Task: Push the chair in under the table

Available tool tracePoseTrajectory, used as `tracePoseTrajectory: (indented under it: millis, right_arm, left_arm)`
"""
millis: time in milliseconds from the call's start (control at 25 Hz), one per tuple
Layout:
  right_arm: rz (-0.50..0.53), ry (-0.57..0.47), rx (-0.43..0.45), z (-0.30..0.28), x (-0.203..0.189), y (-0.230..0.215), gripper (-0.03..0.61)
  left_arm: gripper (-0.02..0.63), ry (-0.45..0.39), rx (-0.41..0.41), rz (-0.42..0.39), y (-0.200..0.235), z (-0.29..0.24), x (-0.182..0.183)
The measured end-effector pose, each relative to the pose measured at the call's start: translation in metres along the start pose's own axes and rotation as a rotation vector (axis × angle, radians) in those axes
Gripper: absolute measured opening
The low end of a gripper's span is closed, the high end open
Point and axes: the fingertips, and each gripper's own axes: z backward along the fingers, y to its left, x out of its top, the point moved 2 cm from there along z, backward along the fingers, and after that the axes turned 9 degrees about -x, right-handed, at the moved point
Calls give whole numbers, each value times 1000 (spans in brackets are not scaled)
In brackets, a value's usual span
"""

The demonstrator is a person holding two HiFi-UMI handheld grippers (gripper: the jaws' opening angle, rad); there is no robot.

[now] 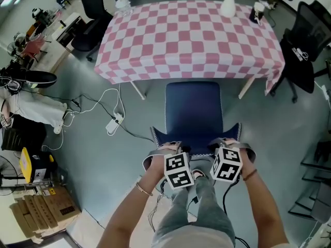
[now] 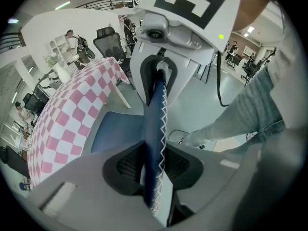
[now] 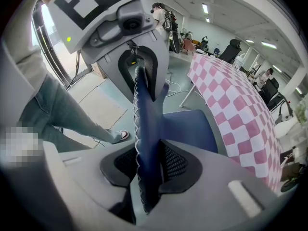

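Observation:
The chair has a blue seat (image 1: 192, 110) whose front reaches the near edge of the table with the pink-and-white checked cloth (image 1: 191, 35). The top edge of its blue backrest (image 1: 196, 137), trimmed with white zigzag stitching, is right below me. My left gripper (image 1: 173, 150) is shut on the left part of that edge, and my right gripper (image 1: 226, 148) is shut on the right part. In the left gripper view the backrest (image 2: 156, 124) runs upright between the pads of the left gripper (image 2: 155, 165). The right gripper view shows the backrest (image 3: 144, 124) clamped in the right gripper (image 3: 147, 170).
A white vase (image 1: 228, 4) and a bottle (image 1: 123, 4) stand on the table's far side. Black office chairs stand at the back left (image 1: 93, 14) and right (image 1: 305, 50). A power strip with white cables (image 1: 114, 124) lies on the floor left of the chair. Cardboard (image 1: 44, 211) lies at the lower left.

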Motion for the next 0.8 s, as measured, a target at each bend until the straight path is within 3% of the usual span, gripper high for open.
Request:
tracePoseTrajectory:
  millis: [800]
  right_arm:
    - [-6,-20,-68,0,3,-3,104]
  left_arm:
    - [89,-10,56,39,3,2,0]
